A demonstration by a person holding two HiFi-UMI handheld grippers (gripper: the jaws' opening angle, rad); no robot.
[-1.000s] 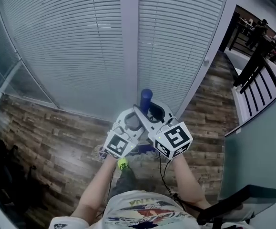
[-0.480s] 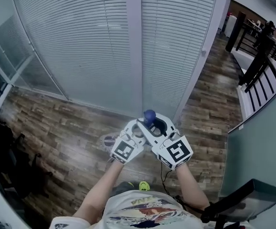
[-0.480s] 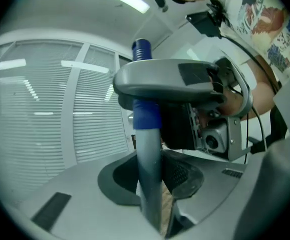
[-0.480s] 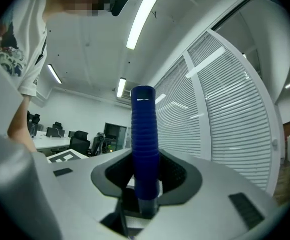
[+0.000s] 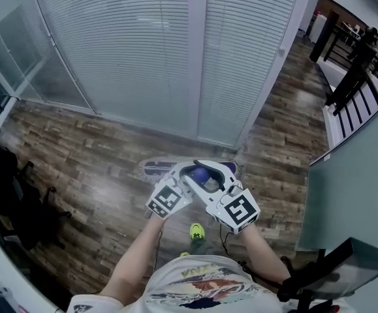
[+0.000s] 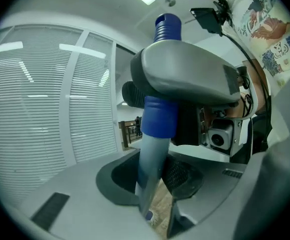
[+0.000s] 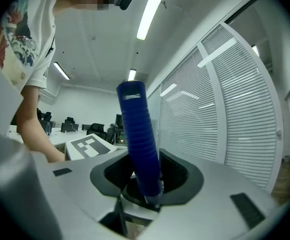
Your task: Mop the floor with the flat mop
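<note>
Head view: the two tools are close together in front of the person's body, both on the same mop handle (image 5: 202, 175). The left gripper (image 5: 181, 178) is lower and the right gripper (image 5: 209, 175) is higher, around the blue grip (image 7: 137, 134) at the top of the handle.

In the left gripper view, the grey pole below the blue grip stands between the two dark pads (image 6: 187, 176). The jaws have just been closing, they are about half open, and the pads press on the pole from both sides. The right tool's grey body is just above, very near.

In the right gripper view, the ribbed blue grip stands upright, a little tilted, between the jaws. These jaws have just opened slightly, but the pads meet the grip on both sides. The marker cube (image 7: 92, 146) of the left tool shows just behind.

The mop head (image 5: 156, 169) lies flat on the wooden floor (image 5: 97, 175), just beyond the tools and partly hidden by them.

A wall of white blinds (image 5: 143, 44) stands near the mop head and closes the way forward. A bright green shoe (image 5: 196, 230) is under the hands. Dark chairs (image 5: 6, 194) stand at the left, well apart, and a black railing (image 5: 352, 83) is far at the right.
</note>
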